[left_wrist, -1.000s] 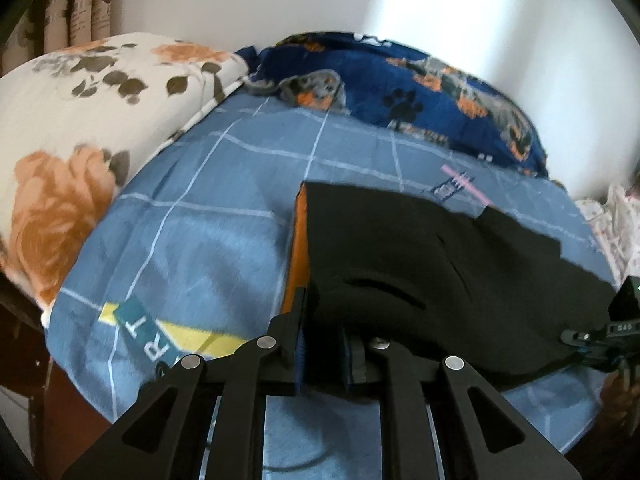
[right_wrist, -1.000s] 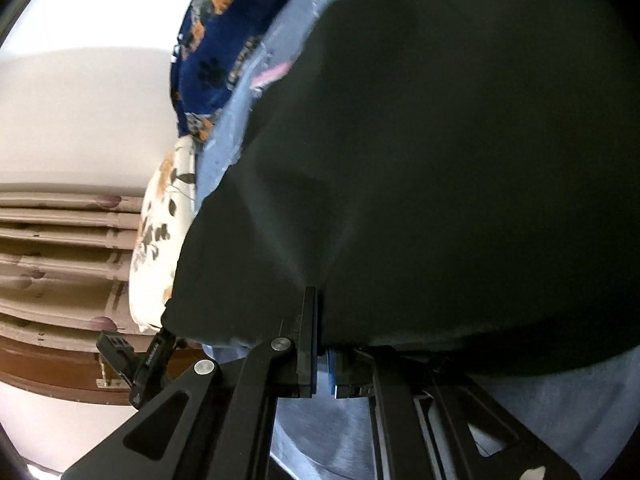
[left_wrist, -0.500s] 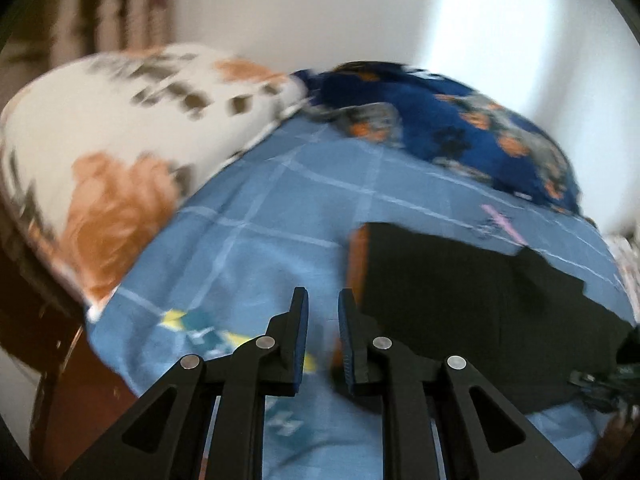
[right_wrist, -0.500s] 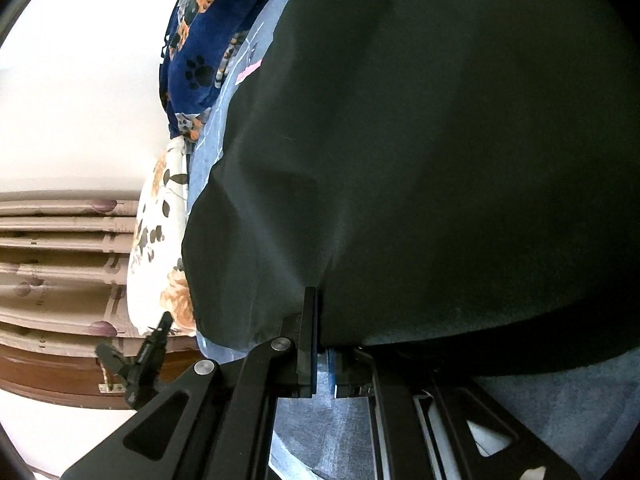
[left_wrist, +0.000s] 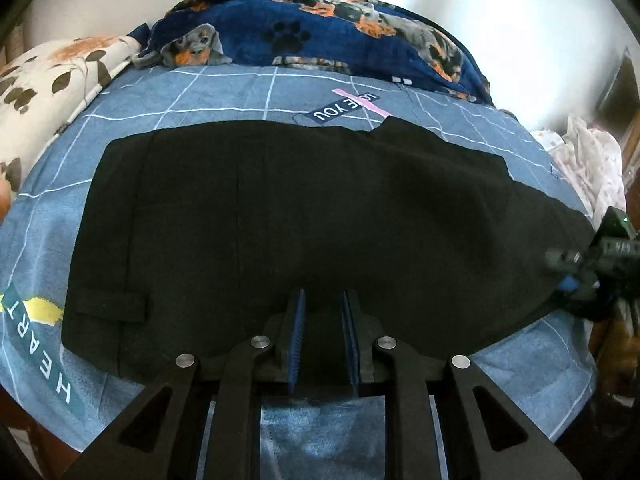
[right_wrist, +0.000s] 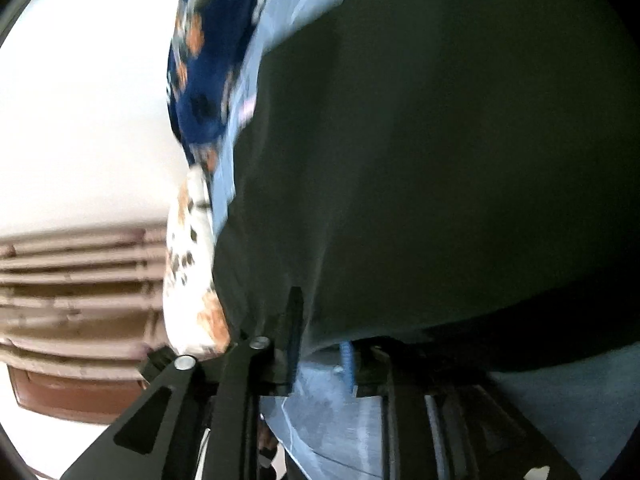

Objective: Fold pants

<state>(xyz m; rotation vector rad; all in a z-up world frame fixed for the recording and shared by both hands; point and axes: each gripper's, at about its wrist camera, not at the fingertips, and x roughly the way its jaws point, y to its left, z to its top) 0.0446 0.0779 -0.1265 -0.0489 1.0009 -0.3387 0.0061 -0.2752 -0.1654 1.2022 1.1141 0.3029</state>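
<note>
Pants (left_wrist: 304,224) spread flat on blue checked bedsheet (left_wrist: 248,92), apparently folded lengthwise already, waistband end at left, no crosswise fold yet. Left gripper (left_wrist: 322,334) over near hem, fingers slightly apart, pads clear of cloth. Right gripper (right_wrist: 320,344) at far right edge, jaws opening, fabric edge just ahead, seemingly released. Shorter folds probably left.
</note>
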